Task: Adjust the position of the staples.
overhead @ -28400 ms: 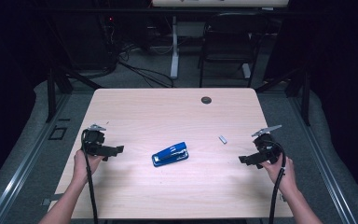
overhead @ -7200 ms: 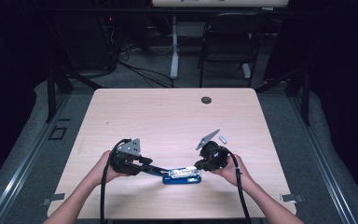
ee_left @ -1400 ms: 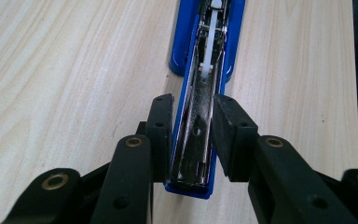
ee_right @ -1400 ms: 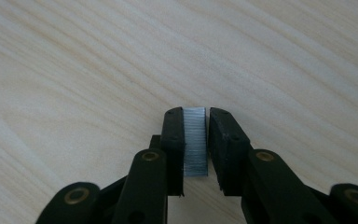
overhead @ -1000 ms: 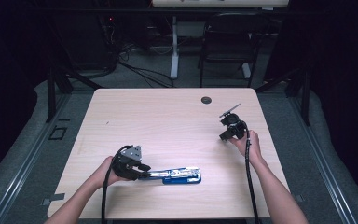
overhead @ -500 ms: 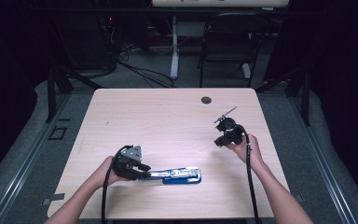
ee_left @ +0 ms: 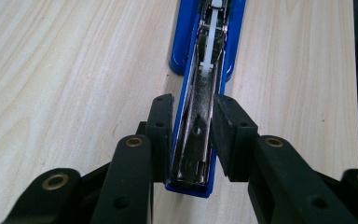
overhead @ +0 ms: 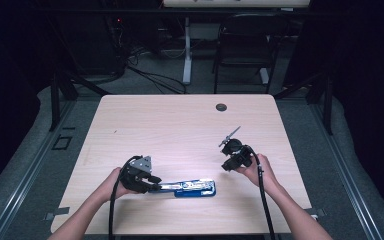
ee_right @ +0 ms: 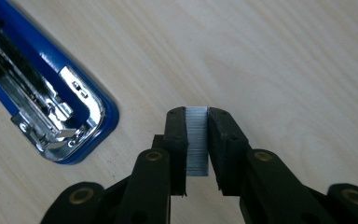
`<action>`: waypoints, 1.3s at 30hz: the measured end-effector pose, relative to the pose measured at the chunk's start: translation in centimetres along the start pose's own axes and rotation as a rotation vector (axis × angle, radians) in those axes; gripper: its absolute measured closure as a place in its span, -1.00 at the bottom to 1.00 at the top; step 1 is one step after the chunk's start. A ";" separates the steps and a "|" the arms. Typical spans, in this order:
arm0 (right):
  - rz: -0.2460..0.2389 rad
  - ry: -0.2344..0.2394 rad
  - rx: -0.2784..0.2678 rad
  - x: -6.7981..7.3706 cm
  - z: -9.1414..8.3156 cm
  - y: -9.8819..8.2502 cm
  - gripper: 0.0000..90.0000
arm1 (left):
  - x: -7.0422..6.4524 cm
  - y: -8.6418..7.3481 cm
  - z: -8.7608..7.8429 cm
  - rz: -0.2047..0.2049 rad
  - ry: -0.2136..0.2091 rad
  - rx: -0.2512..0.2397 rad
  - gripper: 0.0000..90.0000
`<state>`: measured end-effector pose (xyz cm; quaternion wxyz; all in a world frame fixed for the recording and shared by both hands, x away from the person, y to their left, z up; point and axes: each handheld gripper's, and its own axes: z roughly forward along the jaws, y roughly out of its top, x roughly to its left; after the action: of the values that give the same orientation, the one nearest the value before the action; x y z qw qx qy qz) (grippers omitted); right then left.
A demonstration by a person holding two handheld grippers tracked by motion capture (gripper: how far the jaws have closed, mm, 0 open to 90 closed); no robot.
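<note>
Now the blue plastic stapler with its shiny metal magazine laid open point(overhead: 194, 187) lies flat near the front edge of the pale wooden table point(overhead: 180, 125). The left gripper point(ee_left: 192, 135) has its fingers clamped on the stapler's rear end. Well apart to the right, the right gripper point(ee_right: 196, 140) pinches a silver strip of staples point(ee_right: 196, 140) between its narrow fingers, above the tabletop.
</note>
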<state>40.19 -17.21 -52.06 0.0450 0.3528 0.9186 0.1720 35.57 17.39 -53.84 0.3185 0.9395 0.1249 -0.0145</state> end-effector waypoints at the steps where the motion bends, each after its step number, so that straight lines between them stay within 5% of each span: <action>1: 0.001 0.005 0.006 0.3 0.2 -0.1 0.73 | 0.0 0.0 0.0 0.002 0.007 0.004 0.54; 18: -0.043 0.029 0.109 1.9 2.5 -0.5 0.73 | 0.0 0.0 0.0 0.002 0.004 0.005 0.55; 39: -0.052 0.026 0.138 1.9 2.7 0.2 0.59 | 0.0 0.0 0.1 0.005 -0.006 -0.004 0.55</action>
<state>39.45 -15.03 -54.46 0.0130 0.3288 0.9377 0.1117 35.59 17.33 -53.88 0.3210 0.9391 0.1219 -0.0164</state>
